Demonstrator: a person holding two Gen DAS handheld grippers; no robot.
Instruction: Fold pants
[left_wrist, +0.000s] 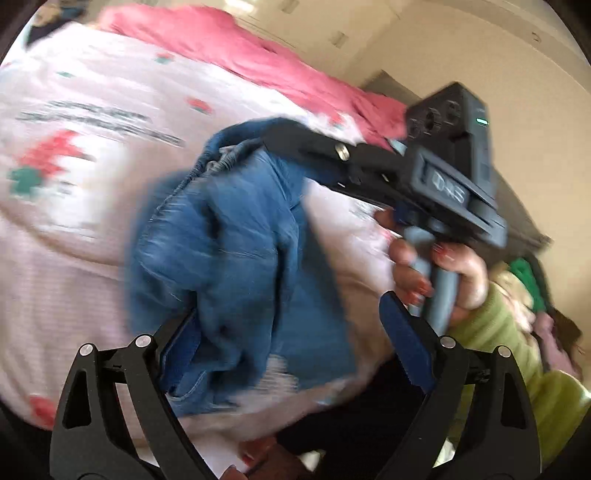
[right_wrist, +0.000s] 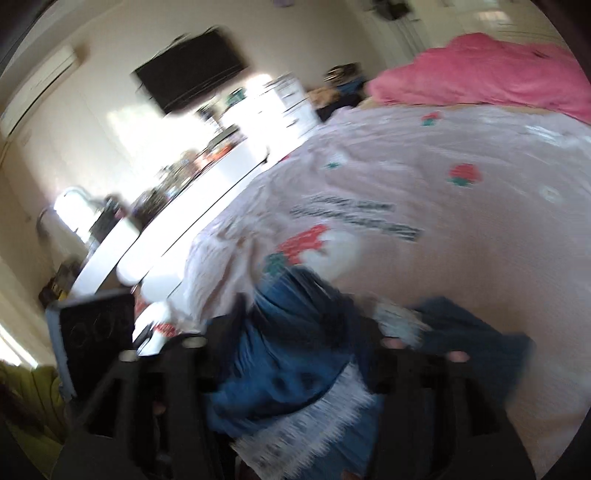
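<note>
Blue denim pants (left_wrist: 236, 266) hang bunched above the pale pink bedspread (left_wrist: 74, 221). My left gripper (left_wrist: 291, 350) is open, its fingers wide apart; the denim hangs against the left finger (left_wrist: 181, 350). My right gripper (left_wrist: 291, 136) shows in the left wrist view, shut on the pants' waistband and holding them up. In the blurred right wrist view the pants (right_wrist: 295, 350) with a frayed white hem fill the space between the right gripper's fingers (right_wrist: 295, 332).
A pink blanket (left_wrist: 258, 55) lies at the far side of the bed. A white dresser (right_wrist: 207, 184) with clutter and a wall television (right_wrist: 192, 70) stand left of the bed. A person's green sleeve (left_wrist: 517, 350) is at right.
</note>
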